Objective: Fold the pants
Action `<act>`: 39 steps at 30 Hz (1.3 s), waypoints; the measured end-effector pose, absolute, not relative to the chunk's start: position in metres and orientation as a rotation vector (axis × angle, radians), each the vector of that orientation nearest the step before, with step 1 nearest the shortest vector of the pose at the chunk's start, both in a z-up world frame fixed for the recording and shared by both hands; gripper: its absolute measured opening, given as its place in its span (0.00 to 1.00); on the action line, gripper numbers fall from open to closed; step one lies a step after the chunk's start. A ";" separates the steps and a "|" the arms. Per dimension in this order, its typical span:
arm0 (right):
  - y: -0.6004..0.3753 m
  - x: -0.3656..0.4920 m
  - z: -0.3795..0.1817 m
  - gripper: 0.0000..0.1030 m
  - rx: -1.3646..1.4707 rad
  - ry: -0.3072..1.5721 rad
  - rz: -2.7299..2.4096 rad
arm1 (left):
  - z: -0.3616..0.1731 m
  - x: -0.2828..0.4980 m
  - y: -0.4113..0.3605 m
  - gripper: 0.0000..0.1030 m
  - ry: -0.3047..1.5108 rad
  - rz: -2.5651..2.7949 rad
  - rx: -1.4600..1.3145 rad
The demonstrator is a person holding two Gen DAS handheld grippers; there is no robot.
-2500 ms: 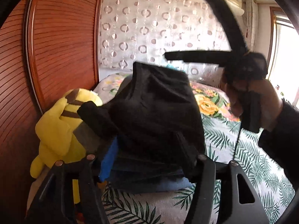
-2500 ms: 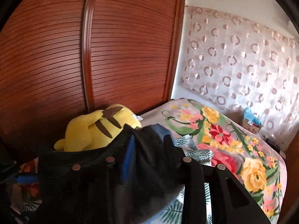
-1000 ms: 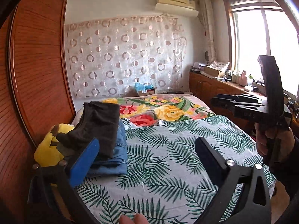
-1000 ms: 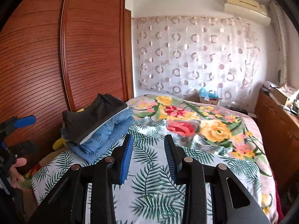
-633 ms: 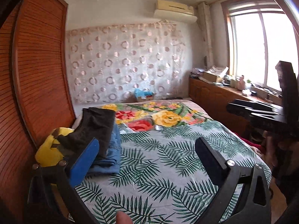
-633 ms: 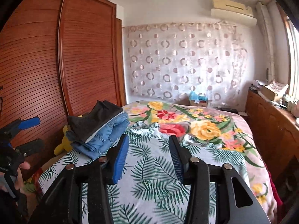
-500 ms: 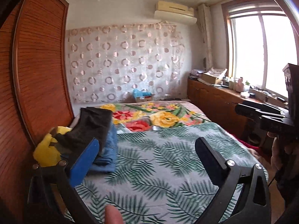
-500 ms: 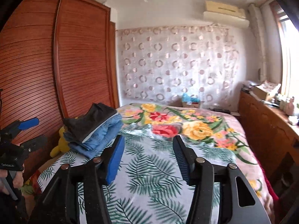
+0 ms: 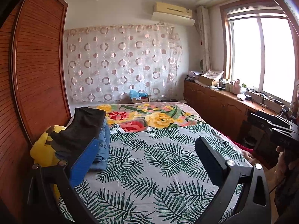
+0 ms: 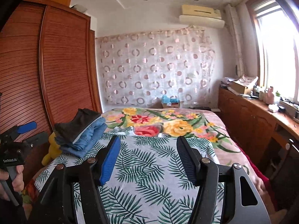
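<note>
Folded black pants (image 9: 84, 128) lie on top of folded blue jeans (image 9: 103, 149) at the left edge of the bed, next to a yellow plush toy (image 9: 42, 153). The stack also shows in the right wrist view, black pants (image 10: 76, 123) over jeans (image 10: 87, 138). My left gripper (image 9: 145, 153) is open and empty, held back above the leaf-print sheet (image 9: 149, 168). My right gripper (image 10: 146, 149) is open and empty, also well back from the stack. Each gripper shows at the edge of the other's view, the right one (image 9: 276, 130) and the left one (image 10: 22, 132).
A wooden wardrobe (image 9: 37, 84) stands along the bed's left side. A floral blanket (image 9: 149, 115) covers the bed's far part. A wooden cabinet (image 9: 220, 106) with clutter runs under the window at the right. A box (image 9: 139, 98) sits by the curtain.
Both grippers let go of the black pants on the jeans stack, opened and pulled back from the bed. The right gripper's jaws have widened over the last second.
</note>
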State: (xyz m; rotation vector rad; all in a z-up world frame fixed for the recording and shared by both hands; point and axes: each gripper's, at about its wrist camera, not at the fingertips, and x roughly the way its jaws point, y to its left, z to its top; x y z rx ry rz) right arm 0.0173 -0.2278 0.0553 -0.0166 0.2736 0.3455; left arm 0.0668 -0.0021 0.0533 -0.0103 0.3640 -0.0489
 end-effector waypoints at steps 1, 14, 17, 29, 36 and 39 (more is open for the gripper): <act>-0.229 0.016 0.055 0.62 -0.018 0.273 0.342 | 0.053 0.067 -0.002 1.00 0.365 -0.047 -0.011; -0.222 0.009 0.051 0.62 -0.014 0.266 0.332 | 0.049 0.070 -0.003 1.00 0.385 -0.051 -0.022; -0.223 0.010 0.050 0.62 -0.015 0.267 0.333 | 0.048 0.070 -0.002 1.00 0.385 -0.051 -0.026; -0.235 0.011 0.047 0.62 -0.017 0.262 0.338 | 0.048 0.070 -0.002 1.00 0.383 -0.049 -0.025; -0.239 0.014 0.047 0.62 -0.019 0.265 0.334 | 0.047 0.069 -0.003 1.00 0.385 -0.048 -0.023; -0.240 0.014 0.048 0.62 -0.019 0.267 0.336 | 0.048 0.069 -0.003 1.00 0.384 -0.049 -0.023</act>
